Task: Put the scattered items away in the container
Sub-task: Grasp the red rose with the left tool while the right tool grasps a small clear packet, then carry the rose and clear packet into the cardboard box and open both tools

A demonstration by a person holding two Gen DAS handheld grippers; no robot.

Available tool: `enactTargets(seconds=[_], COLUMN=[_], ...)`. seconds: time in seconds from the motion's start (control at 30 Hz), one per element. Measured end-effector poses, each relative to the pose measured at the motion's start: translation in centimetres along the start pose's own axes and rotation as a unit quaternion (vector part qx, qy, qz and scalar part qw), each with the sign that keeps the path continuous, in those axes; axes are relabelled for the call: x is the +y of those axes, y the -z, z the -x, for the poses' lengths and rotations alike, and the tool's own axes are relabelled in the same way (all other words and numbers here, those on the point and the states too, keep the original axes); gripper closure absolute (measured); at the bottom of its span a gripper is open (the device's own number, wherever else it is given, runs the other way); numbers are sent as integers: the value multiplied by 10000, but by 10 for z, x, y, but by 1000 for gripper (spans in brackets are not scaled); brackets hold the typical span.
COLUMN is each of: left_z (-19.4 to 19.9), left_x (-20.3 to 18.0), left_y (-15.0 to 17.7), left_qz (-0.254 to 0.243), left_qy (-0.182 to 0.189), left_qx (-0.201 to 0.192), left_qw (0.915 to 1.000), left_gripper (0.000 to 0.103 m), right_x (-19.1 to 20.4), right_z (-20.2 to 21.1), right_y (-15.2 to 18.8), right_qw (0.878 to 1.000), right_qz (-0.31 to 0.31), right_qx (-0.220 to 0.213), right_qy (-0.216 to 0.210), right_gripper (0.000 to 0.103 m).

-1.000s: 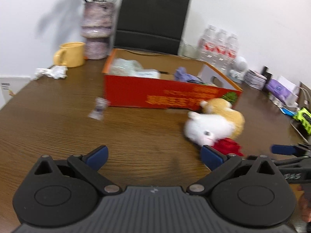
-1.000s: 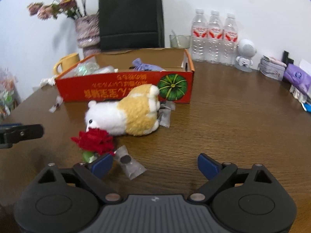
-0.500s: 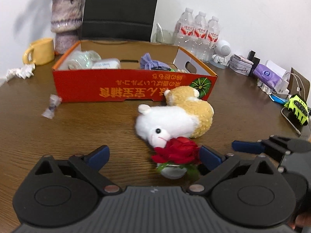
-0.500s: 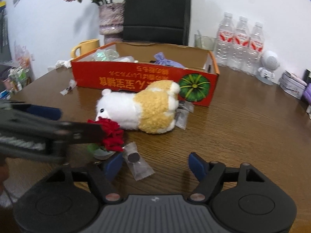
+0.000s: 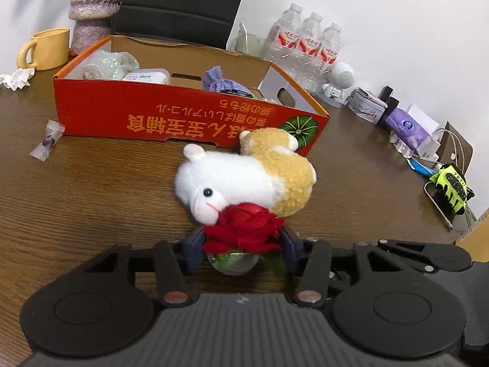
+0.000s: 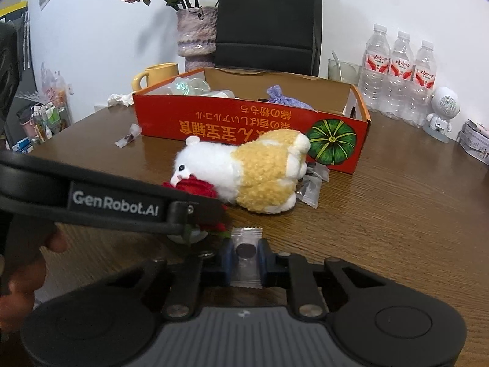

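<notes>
The left gripper (image 6: pixel 211 229) carries the white brand text "GenRobot.AI" on its side. The red box (image 6: pixel 244 128) shows upside-down yellow characters, not clearly readable.

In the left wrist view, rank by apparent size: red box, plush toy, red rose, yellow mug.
1. red box
2. plush toy
3. and 4. red rose and yellow mug look alike; the rose sits nearer the camera, so unranked.

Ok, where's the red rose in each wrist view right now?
Left wrist: red rose low centre, between the left claw fingers, just below the plush toy's face.
Right wrist: red rose left of centre, partly hidden behind the other claw's black arm.
Shared landmark: the plush toy touching the rose.
</notes>
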State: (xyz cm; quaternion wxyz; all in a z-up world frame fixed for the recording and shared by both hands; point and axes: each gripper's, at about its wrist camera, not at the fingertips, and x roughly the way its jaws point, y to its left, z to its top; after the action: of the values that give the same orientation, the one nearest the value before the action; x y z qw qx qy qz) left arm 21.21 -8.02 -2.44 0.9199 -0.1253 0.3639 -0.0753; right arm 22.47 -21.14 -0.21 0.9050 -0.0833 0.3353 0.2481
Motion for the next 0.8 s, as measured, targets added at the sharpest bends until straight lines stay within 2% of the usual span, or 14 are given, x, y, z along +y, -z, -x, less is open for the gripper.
enactTargets(seconds=[0.13, 0.43, 0.63, 0.8], left_z=[5, 27, 51, 65], left_x=[3, 14, 19, 22], left_y=[3, 6, 1, -17], left_qz=[-28, 1, -96, -202], left_qy=[15, 70, 140, 116], left_qx=[-49, -266, -594, -979], left_qw=[10000, 9996, 9981, 9949], left_gripper=[58, 58, 58, 58], right_x=[-2, -4, 0, 4], right_z=[5, 17, 33, 38], right_y=[1, -1, -9, -32], right_qw=[9999, 9992, 9977, 9961], right_qz=[-51, -229, -261, -152], right_qx=[-108, -306, -594, -842], right_qy=[93, 152, 211, 222], right_gripper=[89, 89, 89, 89])
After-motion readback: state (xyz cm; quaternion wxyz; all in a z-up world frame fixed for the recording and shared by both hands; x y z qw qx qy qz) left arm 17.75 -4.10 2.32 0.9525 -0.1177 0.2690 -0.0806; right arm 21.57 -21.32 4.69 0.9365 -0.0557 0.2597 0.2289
